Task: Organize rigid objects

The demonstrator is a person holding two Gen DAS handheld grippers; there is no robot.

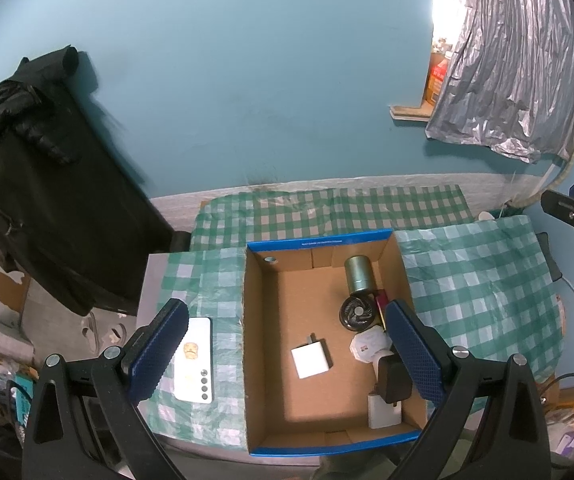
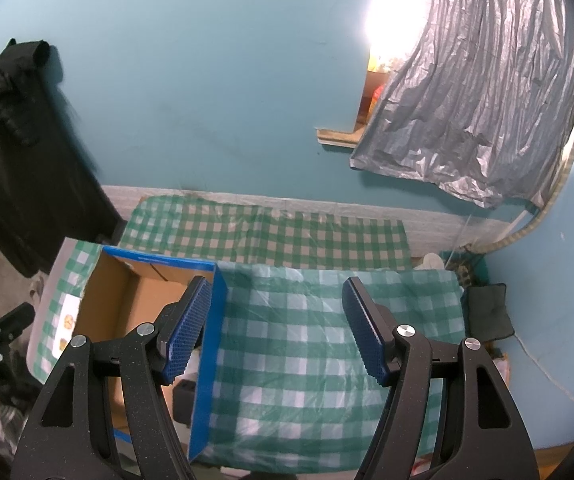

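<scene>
From my left wrist view, the left hand-held gripper (image 1: 287, 344) hangs wide open with nothing between its pads, above the cardboard box (image 1: 259, 360) on the checked tabletop (image 1: 479, 280). Inside the box lie a white charger (image 1: 310, 361), a metal cylinder (image 1: 359, 274), a black round disc (image 1: 357, 314) and a black adapter (image 1: 394, 380) (all toward its right side). A white phone (image 1: 195, 360) lies on the cloth just left of the box.

From my right wrist view, the right hand-held gripper (image 2: 279, 328) is open too, gripping nothing, over the box's blue right wall (image 2: 207, 360) and bare cloth.
</scene>
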